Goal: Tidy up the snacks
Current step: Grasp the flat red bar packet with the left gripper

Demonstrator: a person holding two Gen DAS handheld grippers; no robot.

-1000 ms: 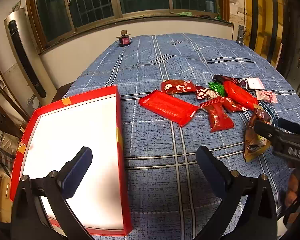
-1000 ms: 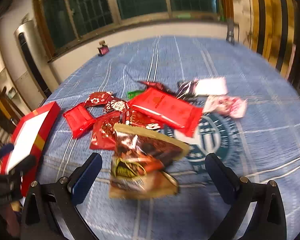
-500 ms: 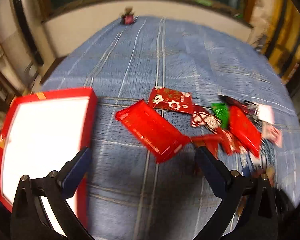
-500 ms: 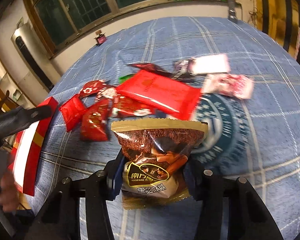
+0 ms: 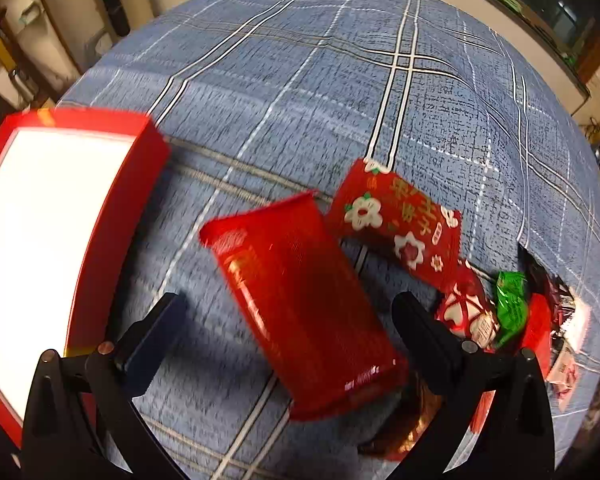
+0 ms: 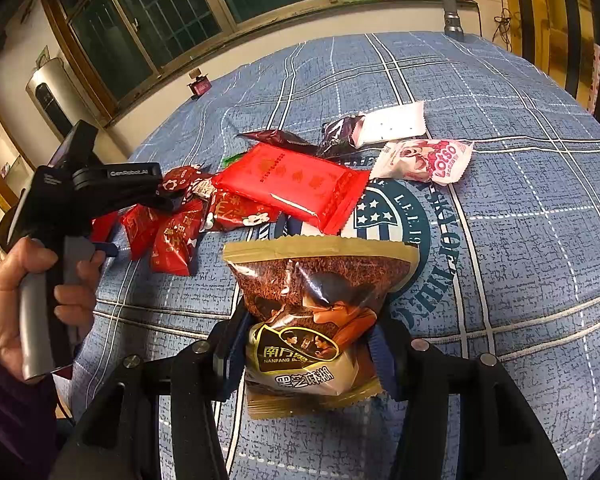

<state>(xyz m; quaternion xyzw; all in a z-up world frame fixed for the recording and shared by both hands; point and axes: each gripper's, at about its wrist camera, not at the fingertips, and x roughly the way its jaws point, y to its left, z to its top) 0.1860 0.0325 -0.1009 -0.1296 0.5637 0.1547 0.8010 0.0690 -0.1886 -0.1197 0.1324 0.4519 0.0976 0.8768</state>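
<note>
Brown sesame bag [image 6: 312, 320], pinched by right hand-held gripper [image 6: 308, 354], fills its camera alone.

— Left on the tabletop [image 5: 440, 92]?
— Open box [image 5: 112, 216], beside a flat snack packet [image 5: 300, 304].
— Right of that?
— Heaped snack packets [image 6: 188, 216]; behind them, Lotso packet [image 6: 424, 160].

Room around me: blue plaid tablecloth [image 6: 520, 208] with a round crest print; cream wall; wood-framed barred windows [image 6: 172, 12], dark outside; white upright unit [image 6: 50, 100], perhaps an air conditioner; yellow-striped curtain [image 6: 556, 8].
</note>
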